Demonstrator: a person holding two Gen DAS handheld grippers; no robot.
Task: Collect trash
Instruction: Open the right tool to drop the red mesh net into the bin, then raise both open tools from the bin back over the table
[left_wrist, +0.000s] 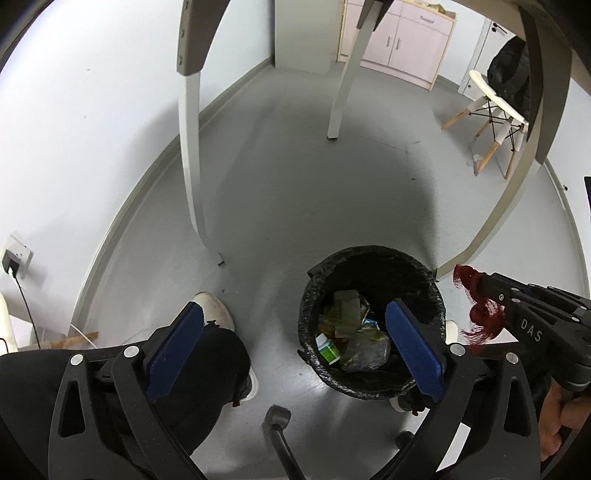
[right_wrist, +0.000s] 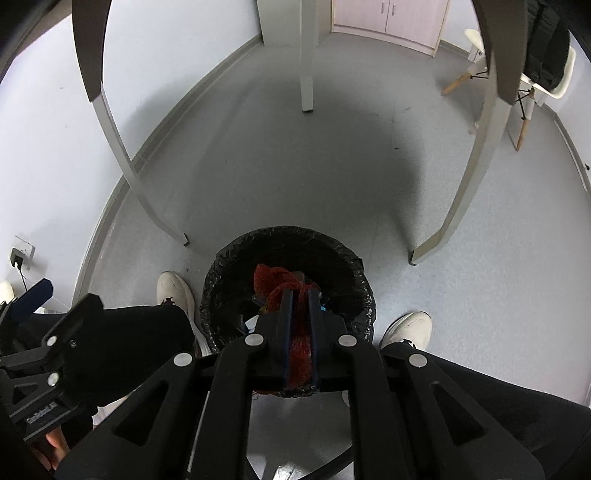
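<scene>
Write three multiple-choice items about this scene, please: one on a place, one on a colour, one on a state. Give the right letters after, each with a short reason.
1. Where does the trash bin stand?
A. on the floor between the person's white shoes
B. on a chair
C. on a table

2. What colour is the mesh in the right tongs?
A. green
B. red
C. white

3. How are the left tongs?
A. shut on a bottle
B. shut on the bin liner
C. open, holding nothing

Answers: 1 A, a shoe shows on either side of the bin; 2 B, red netting sits between the pads; 3 C, the blue pads stand wide apart.
</scene>
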